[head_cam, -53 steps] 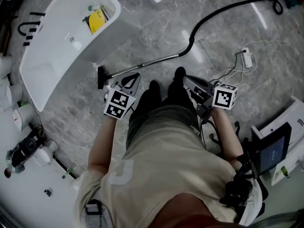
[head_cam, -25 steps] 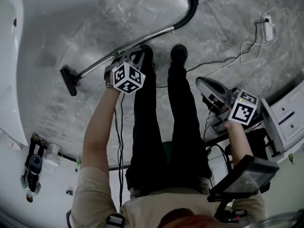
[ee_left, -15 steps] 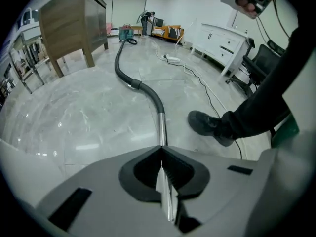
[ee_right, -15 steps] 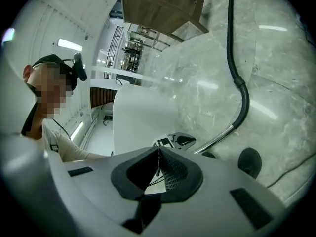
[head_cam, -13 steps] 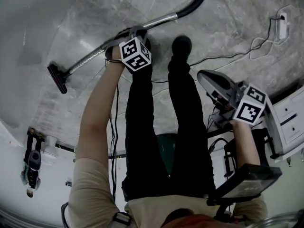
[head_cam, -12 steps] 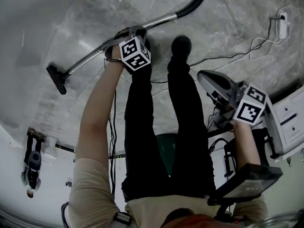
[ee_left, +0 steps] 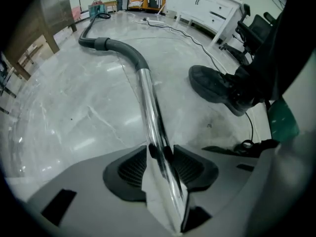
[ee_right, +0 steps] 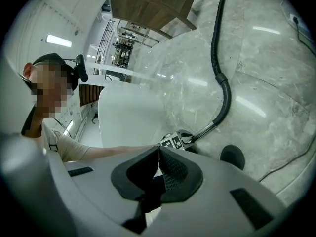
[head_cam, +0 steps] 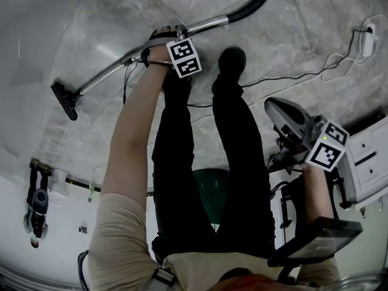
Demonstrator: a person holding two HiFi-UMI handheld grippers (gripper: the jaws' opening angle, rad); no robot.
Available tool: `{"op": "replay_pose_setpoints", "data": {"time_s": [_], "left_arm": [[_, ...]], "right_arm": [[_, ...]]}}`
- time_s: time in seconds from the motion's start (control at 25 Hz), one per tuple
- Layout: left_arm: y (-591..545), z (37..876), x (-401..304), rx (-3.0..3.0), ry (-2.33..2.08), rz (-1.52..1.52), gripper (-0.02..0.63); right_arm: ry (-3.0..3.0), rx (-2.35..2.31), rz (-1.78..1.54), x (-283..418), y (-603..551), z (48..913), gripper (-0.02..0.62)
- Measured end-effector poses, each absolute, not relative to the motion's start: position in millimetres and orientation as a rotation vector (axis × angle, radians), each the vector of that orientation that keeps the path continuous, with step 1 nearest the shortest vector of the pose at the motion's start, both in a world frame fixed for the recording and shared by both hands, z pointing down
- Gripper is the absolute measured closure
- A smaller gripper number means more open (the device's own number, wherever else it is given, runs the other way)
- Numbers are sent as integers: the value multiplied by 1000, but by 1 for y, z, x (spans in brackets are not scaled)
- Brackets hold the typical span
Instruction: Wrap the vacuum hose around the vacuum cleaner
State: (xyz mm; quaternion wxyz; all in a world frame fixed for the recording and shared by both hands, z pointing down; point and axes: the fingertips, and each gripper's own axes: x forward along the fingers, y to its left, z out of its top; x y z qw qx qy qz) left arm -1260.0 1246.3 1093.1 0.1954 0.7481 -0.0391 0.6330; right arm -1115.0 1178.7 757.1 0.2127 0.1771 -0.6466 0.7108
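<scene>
1. The left hand-held gripper [ee_left: 159,152] points steeply down at the grey marble floor [head_cam: 303,17]. Its jaws have just been opening and stand partly apart, straddling the shiny chrome vacuum tube [ee_left: 148,98], which lies on the floor. The pads do not seem to press on it yet.
2. The tube is round and slick. A pinch that lands off-centre could squirt it sideways or set it rolling.
3. The hold would sit near where the black flexible hose [ee_left: 118,46] joins. On lifting, the long run down to the black floor nozzle [head_cam: 63,100] could droop, swing and twist in the jaws.
4. The person's dark shoe [ee_left: 212,85] is just beside the tube, so a swing could knock it.
5. A white power strip with its cable [head_cam: 365,36] and a thin dark cable [head_cam: 279,76] lie on the floor nearby, and a dragged hose might snag them.
6. The right hand-held gripper [ee_right: 158,157] is closed tight on nothing, well apart from the tube, so no second support is ready. I cannot pick out the vacuum cleaner's body for certain.
</scene>
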Motion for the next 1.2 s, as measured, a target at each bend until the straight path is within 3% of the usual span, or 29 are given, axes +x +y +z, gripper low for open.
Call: {"op": "replay_pose_setpoints", "data": {"time_s": [0.48,0.8,1.2], "left_arm": [[1251,1125,-1245,1925,-27,1873,416],[1246,1123,-1247,1790,2,1724,436],[1238,1035,-1254,1773,222,1568,440]], "right_arm": [[-1746,552,2017,-1098,1169,772,589],[-1661,570,2084,-1089,1179,796,589],[-1617,633,2178,-1084,1163,877,589]]}}
